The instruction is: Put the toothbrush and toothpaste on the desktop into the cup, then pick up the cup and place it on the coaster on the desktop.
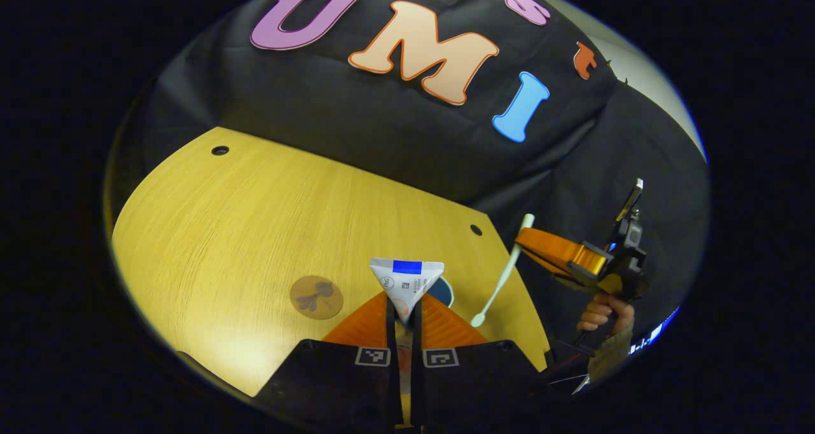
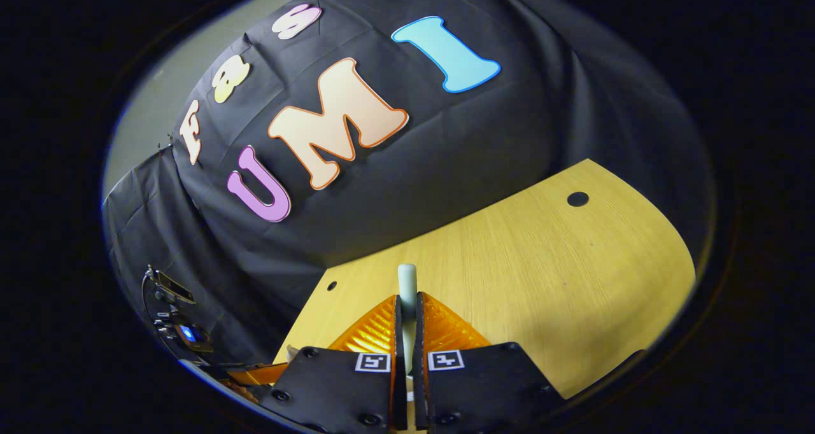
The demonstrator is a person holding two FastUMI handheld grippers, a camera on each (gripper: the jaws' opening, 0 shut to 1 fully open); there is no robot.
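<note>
In the left gripper view my left gripper (image 1: pixel 404 308) is shut on a white toothpaste tube (image 1: pixel 407 280), whose flat crimped end points up. Just behind the tube peeks the dark blue rim of the cup (image 1: pixel 444 290), mostly hidden. The round brown coaster (image 1: pixel 316 297) lies on the wooden desktop (image 1: pixel 242 217) to the left of the tube. Farther right, the right gripper (image 1: pixel 521 242) holds a pale toothbrush (image 1: pixel 503 278) slanted above the desk edge, head down. In the right gripper view my right gripper (image 2: pixel 407 307) is shut on the toothbrush handle (image 2: pixel 407 280).
The desktop (image 2: pixel 541 262) has small round holes near its far corners (image 1: pixel 219 150). A hand (image 1: pixel 602 312) grips the right tool beyond the desk's right edge. Some equipment with a blue light (image 2: pixel 184 331) sits by the cloth wall at the lower left of the right gripper view.
</note>
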